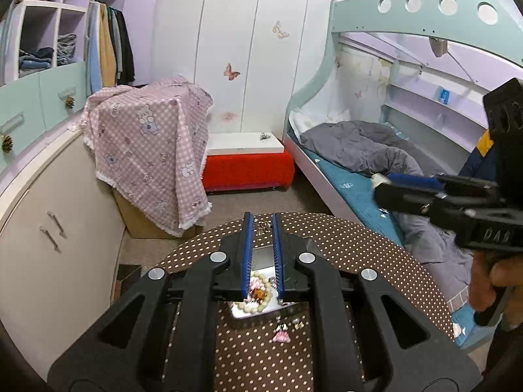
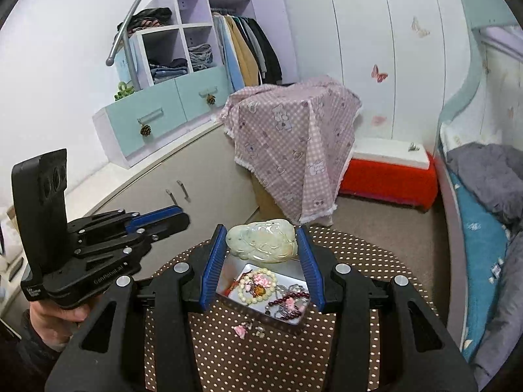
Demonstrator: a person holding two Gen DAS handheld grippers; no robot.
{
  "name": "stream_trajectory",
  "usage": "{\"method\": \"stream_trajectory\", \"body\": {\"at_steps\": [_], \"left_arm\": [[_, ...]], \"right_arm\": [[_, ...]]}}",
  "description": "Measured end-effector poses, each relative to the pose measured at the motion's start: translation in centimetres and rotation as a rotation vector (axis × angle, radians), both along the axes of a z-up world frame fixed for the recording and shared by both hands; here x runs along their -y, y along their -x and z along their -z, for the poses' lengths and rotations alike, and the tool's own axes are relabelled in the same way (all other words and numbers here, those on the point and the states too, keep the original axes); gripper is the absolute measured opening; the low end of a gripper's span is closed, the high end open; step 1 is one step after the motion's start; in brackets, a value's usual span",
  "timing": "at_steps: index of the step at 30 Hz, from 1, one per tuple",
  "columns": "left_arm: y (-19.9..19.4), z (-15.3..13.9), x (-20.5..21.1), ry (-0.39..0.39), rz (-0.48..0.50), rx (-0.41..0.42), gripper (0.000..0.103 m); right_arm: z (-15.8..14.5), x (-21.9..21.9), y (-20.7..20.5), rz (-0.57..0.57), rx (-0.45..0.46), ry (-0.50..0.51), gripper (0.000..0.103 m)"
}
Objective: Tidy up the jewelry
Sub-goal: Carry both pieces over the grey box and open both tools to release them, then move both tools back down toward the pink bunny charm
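My right gripper (image 2: 261,238) is shut on a pale green jade pendant (image 2: 261,241) and holds it above a metal tray (image 2: 233,266) on the round polka-dot table (image 2: 359,254). The tray holds a cream bead bracelet (image 2: 258,285) and dark red beads (image 2: 289,303). A small pink piece (image 2: 241,330) lies on the table in front of the tray. My left gripper (image 1: 261,225) is slightly open and empty above the tray (image 1: 261,256); the bracelet (image 1: 258,294) shows between its fingers. In the left wrist view the right gripper (image 1: 380,184) is at the right.
A box draped in pink checked cloth (image 2: 294,137) stands beyond the table, with a red-and-white bench (image 2: 389,170) beside it. A bed with a grey duvet (image 1: 369,150) is on the right. Cabinets (image 1: 49,222) and a wardrobe are on the left. A small metallic piece (image 1: 263,225) lies at the table's far edge.
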State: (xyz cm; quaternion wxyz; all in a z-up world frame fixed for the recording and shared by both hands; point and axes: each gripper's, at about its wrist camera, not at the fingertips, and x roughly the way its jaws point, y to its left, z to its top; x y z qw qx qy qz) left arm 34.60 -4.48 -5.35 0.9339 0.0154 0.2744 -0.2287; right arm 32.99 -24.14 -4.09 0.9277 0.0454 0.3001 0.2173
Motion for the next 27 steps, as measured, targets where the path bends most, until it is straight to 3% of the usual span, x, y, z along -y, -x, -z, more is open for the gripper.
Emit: {"method": "stream_trajectory", "body": {"at_steps": [12,13,14,15,16,17,19,27], "left_arm": [[-3.9,2.7,1.4,-0.024,-0.022,-0.084,0.013],[-4.1,2.8,1.4,-0.032,-0.025,-0.091,0.019],[-4.4,3.0,1.5,-0.044,-0.033,-0.102,0.053],[-4.3,3.0,1.4,-0.052,-0.060,-0.095,0.077],[-3.8,2.6,0.9,-0.040,-0.089,-0.050,0.097],[-3.4,2.4,0.6,-0.029,-0.105,-0.017,0.097],[-3.1,2.0,0.1,-0.028,-0.115,-0.019,0.097],[-0.1,0.1,-1.5,-0.016,-0.174,0.044,0.097]], "right_arm": [[2.8,0.5,-4.7,0.019,-0.141,-0.101,0.043],[2.9,0.6,-4.8,0.023,-0.147,-0.111,0.043],[3.0,0.9,-4.8,0.031,-0.151,-0.123,0.053],[2.9,1.0,-4.8,0.043,-0.149,-0.131,0.075],[2.8,1.2,-4.7,0.056,-0.141,-0.139,0.085],[2.5,1.5,-4.5,0.069,-0.128,-0.152,0.092],[2.2,2.2,-4.0,0.079,-0.119,-0.178,0.095],[0.8,3.6,-2.3,0.157,-0.079,-0.177,0.095]]}}
